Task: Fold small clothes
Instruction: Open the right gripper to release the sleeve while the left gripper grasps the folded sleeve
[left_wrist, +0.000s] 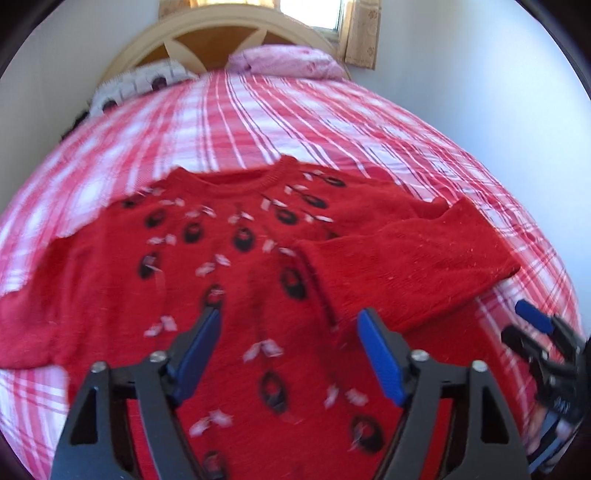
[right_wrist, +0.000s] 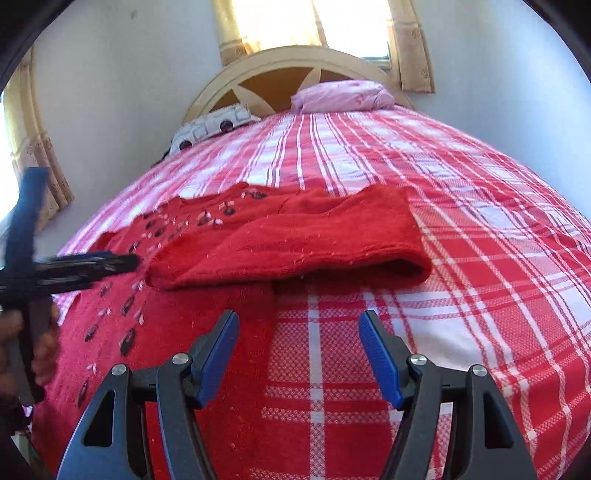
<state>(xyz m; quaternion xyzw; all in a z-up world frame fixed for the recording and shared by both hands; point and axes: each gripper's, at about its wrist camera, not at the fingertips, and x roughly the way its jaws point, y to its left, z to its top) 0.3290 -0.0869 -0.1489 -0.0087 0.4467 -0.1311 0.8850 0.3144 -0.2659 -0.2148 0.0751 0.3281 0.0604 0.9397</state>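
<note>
**With one sleeve folded over, red sweater lies on the plaid bed**

While the red sweater (left_wrist: 236, 288) lies face up on the red-and-white plaid bedsheet (right_wrist: 461, 295), its one sleeve (right_wrist: 295, 247) is folded across its chest. Above the sweater's middle hovers the left gripper (left_wrist: 290, 332), jaws spread, holding nothing. Just beside the sweater's edge hangs the right gripper (right_wrist: 299, 332), jaws likewise spread and empty. Beyond the sweater, two pillows (right_wrist: 341, 96) rest against the headboard (right_wrist: 258, 77).
</note>
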